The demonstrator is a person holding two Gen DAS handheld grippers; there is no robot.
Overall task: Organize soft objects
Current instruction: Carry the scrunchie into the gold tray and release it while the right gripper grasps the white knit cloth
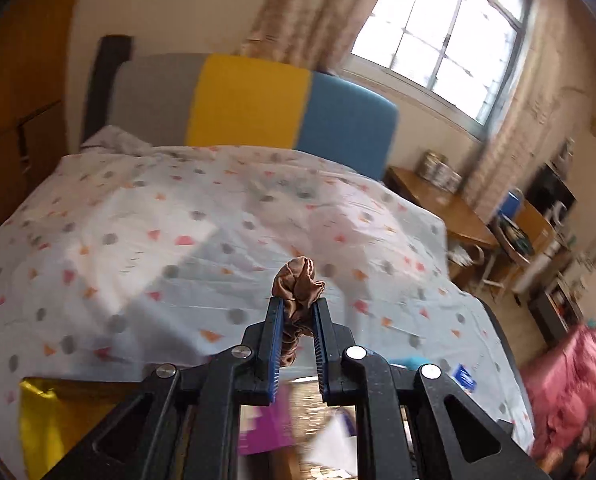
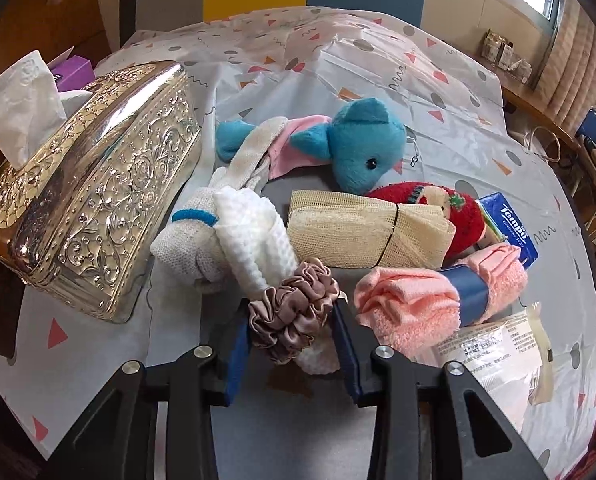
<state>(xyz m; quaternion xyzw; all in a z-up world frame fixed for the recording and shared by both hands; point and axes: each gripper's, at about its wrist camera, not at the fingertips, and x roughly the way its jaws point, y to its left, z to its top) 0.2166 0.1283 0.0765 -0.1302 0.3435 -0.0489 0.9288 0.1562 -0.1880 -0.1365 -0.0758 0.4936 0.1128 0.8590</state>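
Observation:
In the left wrist view my left gripper (image 1: 298, 306) is shut on a brown satin scrunchie (image 1: 298, 278), held up above the patterned bed sheet (image 1: 138, 240). In the right wrist view my right gripper (image 2: 292, 303) points down into a pile of soft things. Its blue pads (image 2: 238, 344) press on both sides of a dusty-pink scrunchie (image 2: 294, 312). That scrunchie rests against a white waffle cloth roll (image 2: 254, 236). Around it lie a pink towel roll with a blue band (image 2: 410, 300), a beige mesh roll (image 2: 358, 228), a blue plush toy (image 2: 362, 144), a red plush piece (image 2: 458, 208) and a white knitted item (image 2: 190, 236).
An ornate silver tissue box (image 2: 98, 200) stands left of the pile. A blue Tempo tissue pack (image 2: 510, 224) and a plastic-wrapped pack (image 2: 494, 352) lie to its right. Beyond the bed are a colour-block headboard (image 1: 250, 104) and a wooden desk (image 1: 450, 208).

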